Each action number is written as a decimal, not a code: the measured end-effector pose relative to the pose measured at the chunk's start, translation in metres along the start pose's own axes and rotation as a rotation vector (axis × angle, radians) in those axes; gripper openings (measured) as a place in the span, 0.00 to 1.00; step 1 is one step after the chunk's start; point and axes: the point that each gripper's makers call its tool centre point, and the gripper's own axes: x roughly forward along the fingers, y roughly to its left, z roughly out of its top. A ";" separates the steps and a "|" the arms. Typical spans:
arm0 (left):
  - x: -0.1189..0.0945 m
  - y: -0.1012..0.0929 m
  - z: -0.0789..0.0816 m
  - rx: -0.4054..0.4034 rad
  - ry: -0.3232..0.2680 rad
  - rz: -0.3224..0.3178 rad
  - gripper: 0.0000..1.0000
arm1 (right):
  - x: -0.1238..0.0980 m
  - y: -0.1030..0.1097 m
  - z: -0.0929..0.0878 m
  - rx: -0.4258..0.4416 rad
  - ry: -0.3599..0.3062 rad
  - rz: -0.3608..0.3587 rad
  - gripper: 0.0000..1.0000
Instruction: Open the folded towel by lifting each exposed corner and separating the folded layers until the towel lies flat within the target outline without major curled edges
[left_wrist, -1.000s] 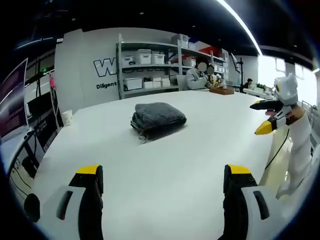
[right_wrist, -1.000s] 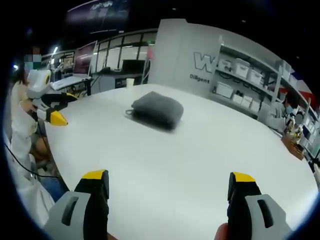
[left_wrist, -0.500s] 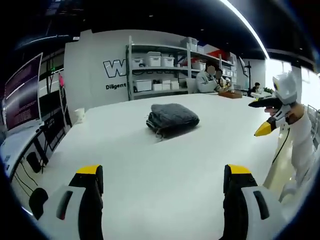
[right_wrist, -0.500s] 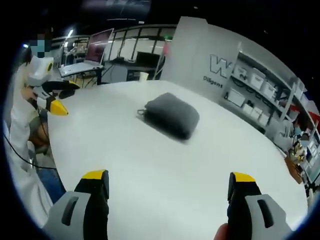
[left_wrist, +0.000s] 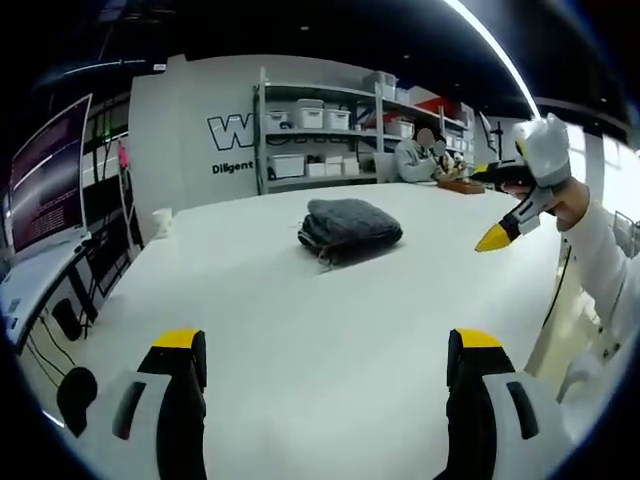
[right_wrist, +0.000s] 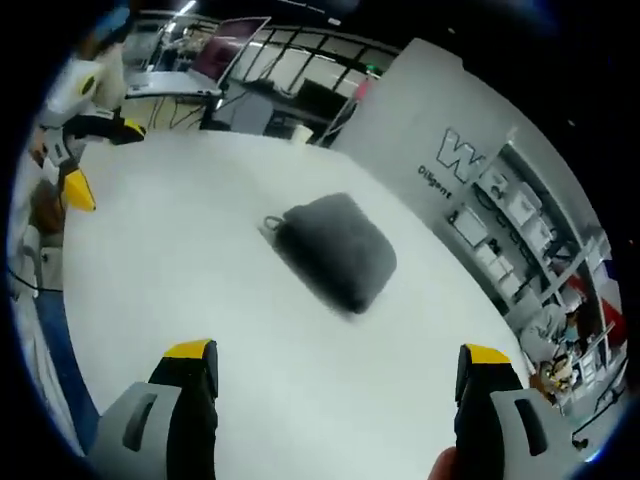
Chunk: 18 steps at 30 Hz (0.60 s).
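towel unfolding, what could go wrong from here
The towel is a thick folded bundle with no clear corner facing either view, so the open right tongs may pinch several layers at once. Both tongs, left included, hang apart from it over a smooth white table; the bundle might slide when nudged.

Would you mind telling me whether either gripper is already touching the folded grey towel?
No, the towel lies folded on the white table, well beyond the open left gripper and right gripper.

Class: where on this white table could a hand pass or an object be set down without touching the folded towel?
Bare table lies between the left tongs and the folded grey towel, and on both its sides. The far edge holds a white cup.
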 end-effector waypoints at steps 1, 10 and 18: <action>-0.001 0.001 -0.001 -0.002 0.000 0.001 1.00 | 0.003 -0.001 0.002 -0.017 0.006 -0.005 0.99; -0.004 0.012 -0.005 -0.024 -0.006 0.016 1.00 | 0.032 -0.004 0.044 -0.209 -0.096 -0.054 0.99; -0.007 0.018 -0.007 -0.037 -0.008 0.031 1.00 | 0.052 -0.004 0.078 -0.244 -0.214 -0.060 0.99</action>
